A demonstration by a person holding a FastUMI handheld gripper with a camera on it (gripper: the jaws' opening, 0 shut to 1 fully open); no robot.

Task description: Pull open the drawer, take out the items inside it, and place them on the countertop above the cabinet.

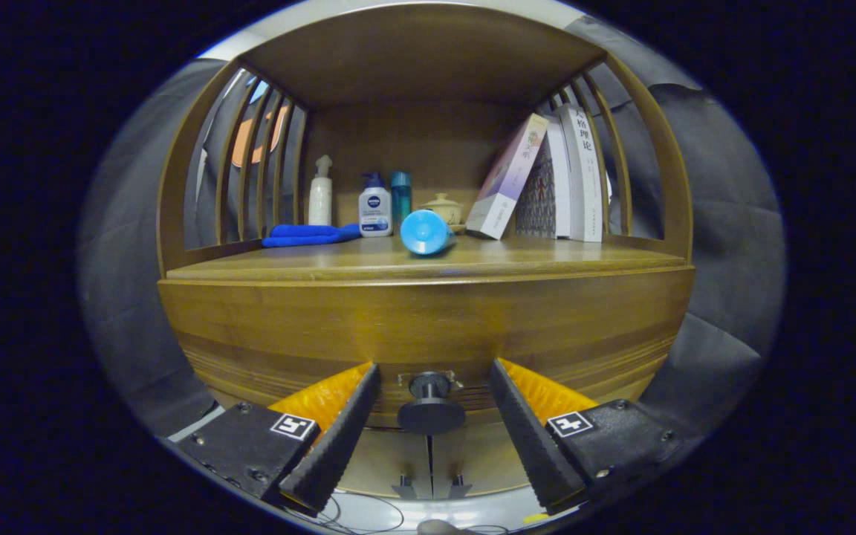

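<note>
Wooden cabinet [428, 327] facing gripper [432, 386]; fingers spread, flanking drawer knob [430, 405], apparently not touching. Opening step is pending: closing on knob, then pulling.

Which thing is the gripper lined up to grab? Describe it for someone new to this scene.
Below the wooden cabinet's countertop runs the drawer front. At its lower middle sits the dark round knob, between the open gripper's fingers, untouched. It is larger than the two small door handles beneath.
</note>
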